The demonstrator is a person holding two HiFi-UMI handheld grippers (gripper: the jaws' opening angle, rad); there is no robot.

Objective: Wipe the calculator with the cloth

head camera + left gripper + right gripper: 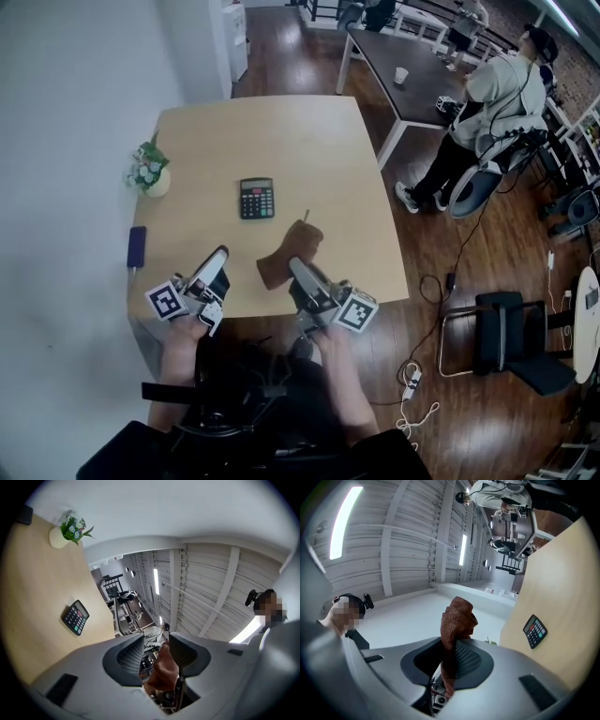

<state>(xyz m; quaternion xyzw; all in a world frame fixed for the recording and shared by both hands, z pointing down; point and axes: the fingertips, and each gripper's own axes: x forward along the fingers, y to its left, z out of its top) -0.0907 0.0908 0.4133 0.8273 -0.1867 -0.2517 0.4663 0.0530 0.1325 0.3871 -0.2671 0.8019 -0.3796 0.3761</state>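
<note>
The right gripper is clenching a brown knitted cloth between its two grey jaws. The cloth is bunching up above the pads and trailing down below them. In the head view the right gripper is hovering over the near part of a pale wooden square table, with the cloth sticking out ahead of it.

The left gripper is gripping nothing: its jaws are standing apart with a clear gap, and the cloth is showing only beyond them. Seen from the head view, the left gripper is hovering just beside the right one, near the table's near edge.

A black rectangular calculator is lying flat near the middle of the table, beyond both grippers and apart from the cloth. A small pale pot of green and white flowers is standing at the table's left edge, and a dark blue flat slab is lying nearer along that edge. A person in a light top is standing on the wooden floor to the right.
</note>
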